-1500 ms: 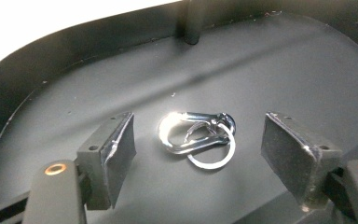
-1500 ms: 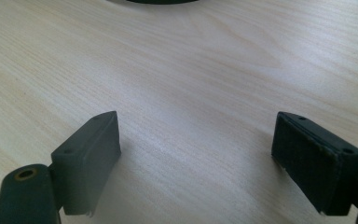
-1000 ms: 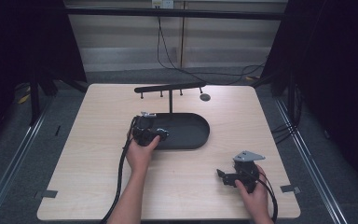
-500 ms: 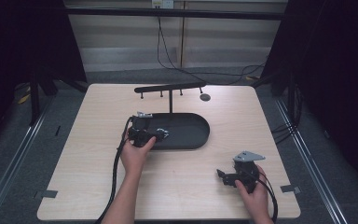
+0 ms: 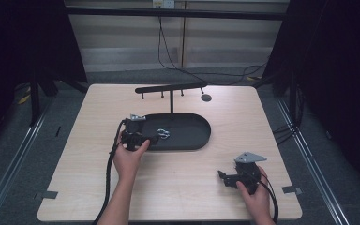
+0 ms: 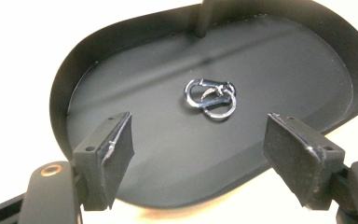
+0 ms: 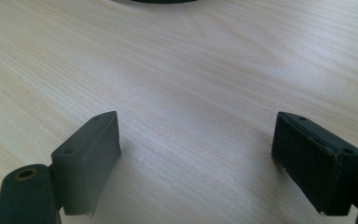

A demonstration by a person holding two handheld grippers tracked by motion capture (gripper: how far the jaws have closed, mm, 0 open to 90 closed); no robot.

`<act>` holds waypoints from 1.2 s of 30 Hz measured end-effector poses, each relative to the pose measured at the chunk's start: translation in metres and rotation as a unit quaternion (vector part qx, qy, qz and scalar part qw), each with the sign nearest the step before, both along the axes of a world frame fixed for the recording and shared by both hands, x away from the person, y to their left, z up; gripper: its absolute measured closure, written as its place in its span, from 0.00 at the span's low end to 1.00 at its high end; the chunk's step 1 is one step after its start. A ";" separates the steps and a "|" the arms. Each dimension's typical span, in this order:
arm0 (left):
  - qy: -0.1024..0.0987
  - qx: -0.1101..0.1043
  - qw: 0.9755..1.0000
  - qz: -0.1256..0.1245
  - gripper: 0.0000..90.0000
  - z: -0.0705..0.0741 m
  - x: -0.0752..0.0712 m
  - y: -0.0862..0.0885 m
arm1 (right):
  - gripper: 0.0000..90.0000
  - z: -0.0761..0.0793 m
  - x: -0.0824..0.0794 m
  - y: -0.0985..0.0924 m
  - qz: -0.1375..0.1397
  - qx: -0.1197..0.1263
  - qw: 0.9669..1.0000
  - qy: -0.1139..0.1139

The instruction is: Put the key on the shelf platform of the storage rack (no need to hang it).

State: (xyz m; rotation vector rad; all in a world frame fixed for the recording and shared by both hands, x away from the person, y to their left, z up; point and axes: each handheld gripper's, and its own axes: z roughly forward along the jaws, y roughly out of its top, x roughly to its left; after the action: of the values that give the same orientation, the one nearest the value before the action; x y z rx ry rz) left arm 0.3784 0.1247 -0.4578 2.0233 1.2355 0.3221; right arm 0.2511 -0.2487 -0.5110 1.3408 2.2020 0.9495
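Left jaws: your left gripper (image 6: 200, 154) has its two black pads standing wide apart with nothing between them; in the left gripper view they frame the near rim of the tray.
Right jaws: your right gripper (image 7: 198, 158) is spread wide as well, empty, with bare wood between the pads.
High view, left side: your left hand (image 5: 129, 157) holds the left gripper (image 5: 143, 137) at the left end of the shallow black oval metal tray (image 5: 194, 140), jaws pointing in across it.
High view, keyring: the small silver metal carabiner clip with its split ring (image 5: 163, 134) lies on the tray floor, just beyond your left jaws and clear of them.
High view, stand: a thin black post rises from the tray's far edge and carries a black crossbar with short pegs (image 5: 171, 88); a small dark disc (image 5: 206, 97) lies on the table near its right end.
High view, right side: your right hand (image 5: 255, 194) rests the right gripper (image 5: 229, 178) on the pale wooden table (image 5: 98, 103), well apart from the tray, at the near right.
Left gripper view: the clip and ring (image 6: 210, 97) lie flat, overlapping, near the middle of the tray (image 6: 307, 60), ahead of the pads and untouched.
Right gripper view: light wood grain of the table (image 7: 191, 70) under the jaws; a dark sliver of the tray (image 7: 158, 1) at the top edge.
Writing: you have no readable brand, label or lettering on any of these things.
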 end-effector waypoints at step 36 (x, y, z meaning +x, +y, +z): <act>-0.014 -0.007 1.000 -0.011 0.27 -0.009 -0.039 0.033 | 0.17 0.000 -0.002 0.000 0.003 -0.001 1.000 -0.002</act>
State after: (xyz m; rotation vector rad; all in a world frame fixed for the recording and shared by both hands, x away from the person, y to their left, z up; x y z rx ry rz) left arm 0.3390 0.1577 -0.4665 2.0119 1.1953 0.3295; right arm 0.2494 -0.2486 -0.5112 1.3314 2.2031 0.9520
